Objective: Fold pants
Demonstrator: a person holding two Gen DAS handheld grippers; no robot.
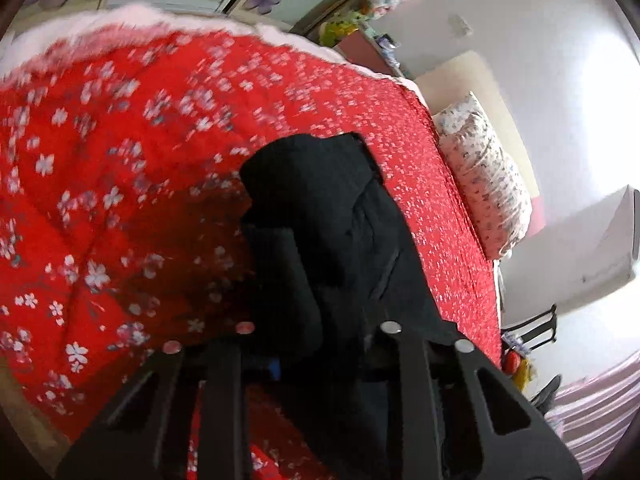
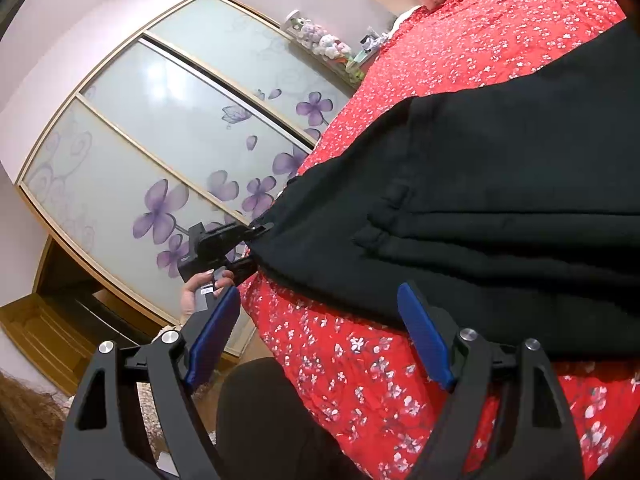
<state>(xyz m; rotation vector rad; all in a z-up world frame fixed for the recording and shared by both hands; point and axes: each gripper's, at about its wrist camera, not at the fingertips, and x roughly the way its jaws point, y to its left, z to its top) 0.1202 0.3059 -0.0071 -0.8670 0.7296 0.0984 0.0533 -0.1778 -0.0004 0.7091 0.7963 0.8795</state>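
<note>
Left gripper [image 2: 256,246] was clamped on the near edge of the black pants [image 2: 480,208], at the corner overhanging the side of the bed; in its own wrist view the dark fabric bunched between its fingers and hid the pads. The person's left hand [image 2: 200,292] held that tool out over the floor, in front of the sliding wardrobe doors [image 2: 160,152] with purple flowers.

The pants lay partly folded on the red floral quilt [image 2: 360,360], several layers stacked, the near edge running toward the bed's side.

Right gripper [image 2: 320,340] stood wide open and empty, blue fingertips [image 2: 424,336] just short of the pants' near edge, one finger out past the bed's edge, the tool aimed up the bed.

Risks, as judged: with only one corner held, any lift or pull by the left gripper would probably drag the stacked layers askew and undo the fold. The right gripper could pinch quilt together with trouser cloth if it closed low. Motion blur in the left wrist view suggested fast movement, which may shake the layers loose.
</note>
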